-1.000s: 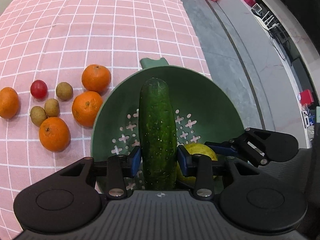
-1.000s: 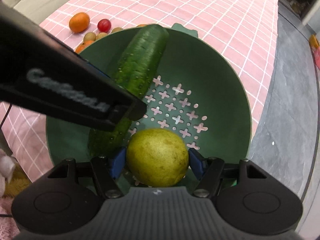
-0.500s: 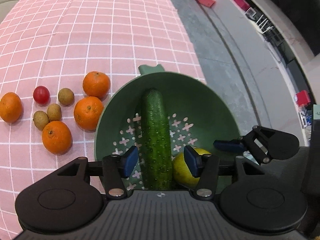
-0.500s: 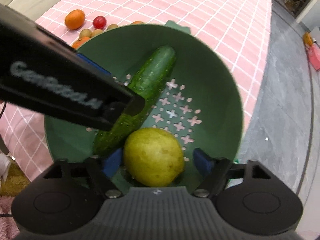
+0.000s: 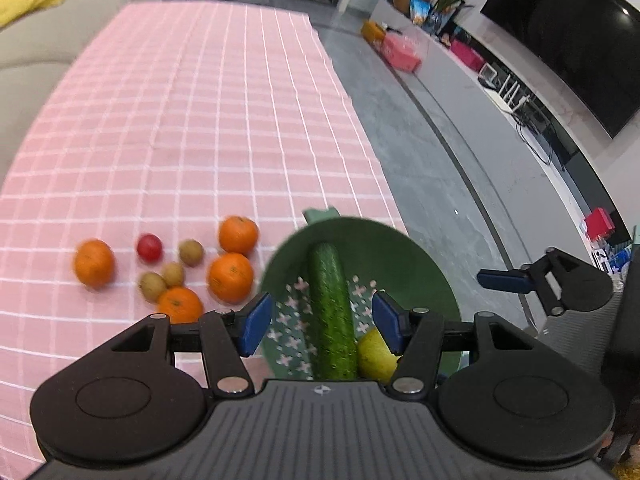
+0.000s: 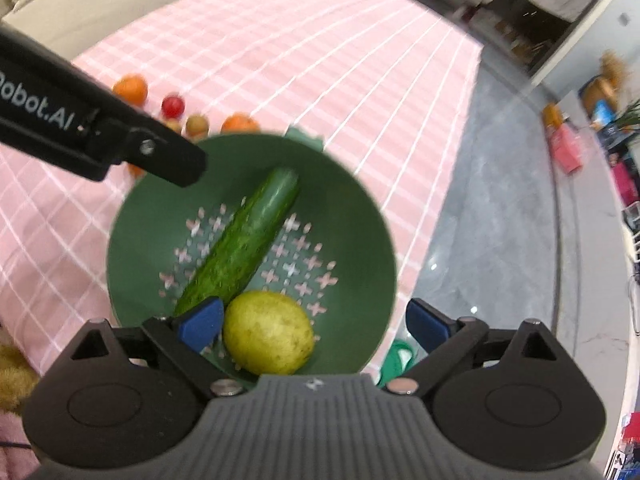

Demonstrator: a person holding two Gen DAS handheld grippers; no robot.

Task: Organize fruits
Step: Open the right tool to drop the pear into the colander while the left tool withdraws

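Grey polished floor (image 5: 432, 160), beige sofa (image 5: 60, 32), dark television (image 5: 568, 28) on pale wall, low white cabinet (image 5: 472, 76)

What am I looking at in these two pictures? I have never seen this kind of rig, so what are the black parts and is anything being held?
There is no robot here. A person holds a handheld gripper in each hand, and each carries a fisheye camera looking forward along its blue-padded jaws, so the black shapes at the bottom are the tool itself.

One picture is from the left gripper, the other from the right gripper. Both jaws stand open and hold nothing.

Below them a green colander sits on a pink checked tablecloth. Inside lie a cucumber and a yellow-green pear. Beside the colander lie oranges, small brown fruits and one red fruit.
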